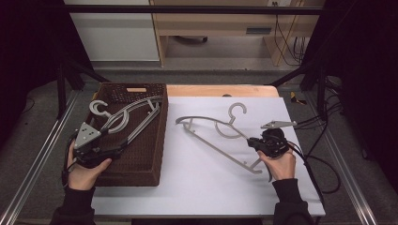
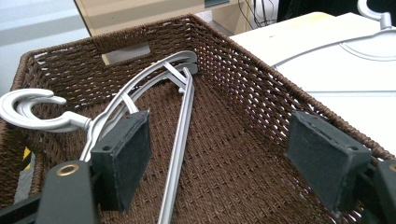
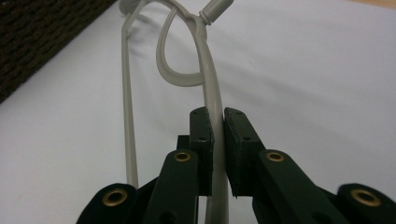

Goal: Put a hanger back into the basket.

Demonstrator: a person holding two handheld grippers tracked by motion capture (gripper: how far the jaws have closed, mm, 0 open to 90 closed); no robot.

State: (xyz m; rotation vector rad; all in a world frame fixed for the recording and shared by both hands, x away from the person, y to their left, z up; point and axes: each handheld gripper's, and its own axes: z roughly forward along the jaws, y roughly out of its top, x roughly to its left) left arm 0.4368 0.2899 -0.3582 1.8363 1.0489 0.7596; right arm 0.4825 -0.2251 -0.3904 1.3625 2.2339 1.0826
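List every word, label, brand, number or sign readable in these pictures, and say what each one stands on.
None: no readable text anywhere.
The woven basket, the grey hanger on the table, the hangers in the basket and both grippers carry no lettering.
A dark plate on the wooden furniture behind is too small to read.

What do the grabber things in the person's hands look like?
Each gripper, left and right, is black with two flat padded jaws, brass-coloured rivets at the joints and a grey three-cornered plate on top. A black cable trails from the right one. The person wears dark long sleeves.
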